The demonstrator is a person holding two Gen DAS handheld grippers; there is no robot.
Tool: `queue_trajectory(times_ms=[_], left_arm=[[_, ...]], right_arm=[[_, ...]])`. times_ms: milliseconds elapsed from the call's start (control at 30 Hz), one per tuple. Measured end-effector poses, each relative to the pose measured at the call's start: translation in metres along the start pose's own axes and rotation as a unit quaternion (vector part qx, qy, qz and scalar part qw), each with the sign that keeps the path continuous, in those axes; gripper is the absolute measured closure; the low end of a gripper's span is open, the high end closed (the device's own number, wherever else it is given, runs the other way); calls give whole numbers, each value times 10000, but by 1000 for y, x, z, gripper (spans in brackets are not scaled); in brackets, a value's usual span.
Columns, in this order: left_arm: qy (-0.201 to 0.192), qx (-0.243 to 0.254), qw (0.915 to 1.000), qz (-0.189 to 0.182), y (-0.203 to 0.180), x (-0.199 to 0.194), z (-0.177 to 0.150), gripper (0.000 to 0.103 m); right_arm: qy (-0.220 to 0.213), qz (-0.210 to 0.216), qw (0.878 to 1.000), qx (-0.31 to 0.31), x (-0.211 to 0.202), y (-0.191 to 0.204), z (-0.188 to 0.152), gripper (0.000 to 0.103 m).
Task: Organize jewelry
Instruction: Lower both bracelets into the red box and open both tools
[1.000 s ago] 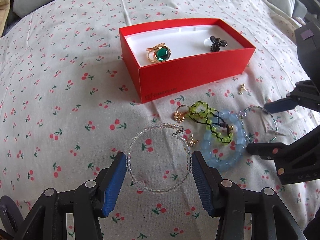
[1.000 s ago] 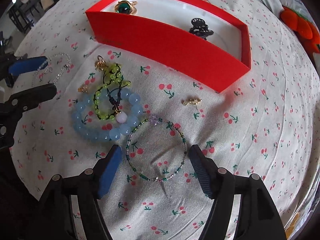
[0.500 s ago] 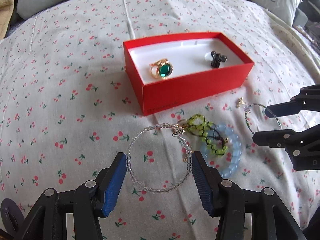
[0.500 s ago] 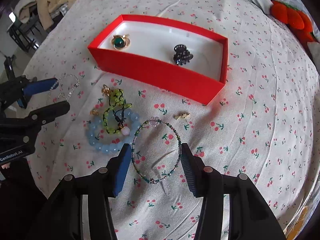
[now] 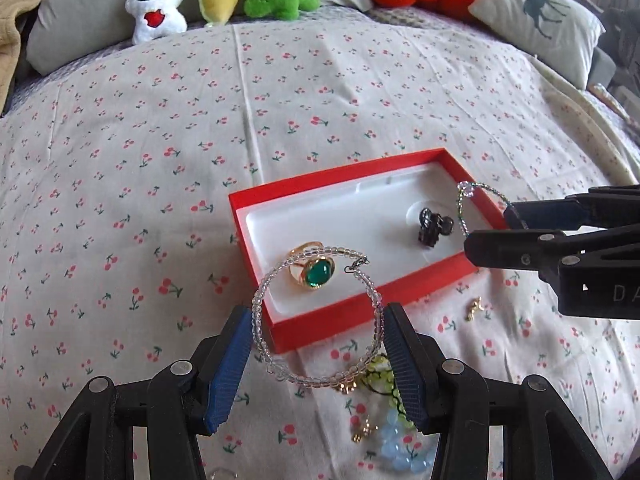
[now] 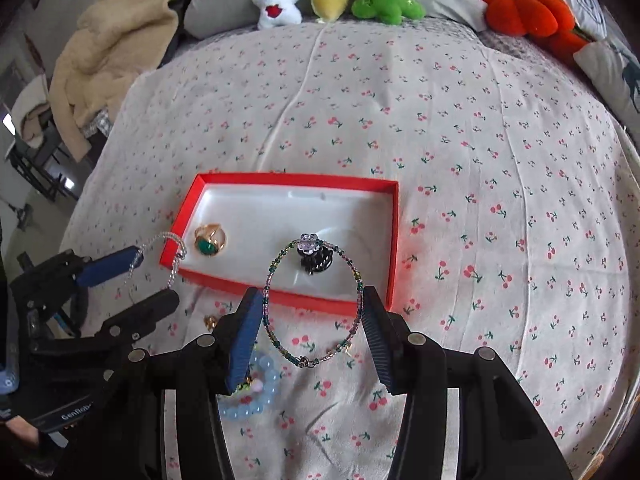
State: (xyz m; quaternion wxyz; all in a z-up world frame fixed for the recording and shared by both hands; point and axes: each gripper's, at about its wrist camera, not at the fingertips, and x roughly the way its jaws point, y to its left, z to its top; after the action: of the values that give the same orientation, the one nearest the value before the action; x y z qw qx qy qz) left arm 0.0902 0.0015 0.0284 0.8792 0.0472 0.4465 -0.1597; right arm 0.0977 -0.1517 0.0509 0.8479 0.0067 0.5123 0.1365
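Note:
My left gripper (image 5: 316,360) is shut on a clear bead bracelet (image 5: 259,300), which hangs in the air over the near edge of the red box (image 5: 340,172). My right gripper (image 6: 310,334) is shut on a dark green bead bracelet (image 6: 272,272) with a clear flower bead, also off the bed and in front of the box (image 6: 296,178). The box's white insert holds a gold ring with a green stone (image 5: 316,272) and a black hair clip (image 5: 434,226). Each gripper shows in the other's view: the right gripper (image 5: 516,226) and the left gripper (image 6: 132,284).
On the cherry-print bedspread near the box lie a blue bead bracelet (image 6: 256,400), a green bead bracelet (image 5: 380,374), a gold earring (image 5: 474,308) and other small gold pieces (image 5: 362,434). Plush toys (image 5: 156,4), pillows (image 5: 536,12) and a beige blanket (image 6: 120,32) line the far side.
Both grippers have risen off the bed toward the box, each carrying its bracelet. The right jaws narrowed onto the green bracelet. The other jewelry stayed where it was.

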Motion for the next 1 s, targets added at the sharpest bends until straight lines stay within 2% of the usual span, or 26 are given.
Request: queue_trajectory(times_ms=[300, 567, 867, 1000], left_arm=[[-80, 129, 9998, 121, 0, 27, 17, 47], [-139, 189, 9997, -23, -2, 33, 23, 46], [-162, 395, 9991, 11, -17, 29, 24, 30], [-212, 449, 9988, 56, -20, 19, 22, 26]], right_arm=[[26, 136, 9995, 299, 32, -12, 24, 49], [16, 234, 9990, 379, 43, -20, 32, 47], [12, 348, 9983, 458, 38, -21, 32, 42], [-27, 365, 9983, 444, 31, -20, 30, 41]])
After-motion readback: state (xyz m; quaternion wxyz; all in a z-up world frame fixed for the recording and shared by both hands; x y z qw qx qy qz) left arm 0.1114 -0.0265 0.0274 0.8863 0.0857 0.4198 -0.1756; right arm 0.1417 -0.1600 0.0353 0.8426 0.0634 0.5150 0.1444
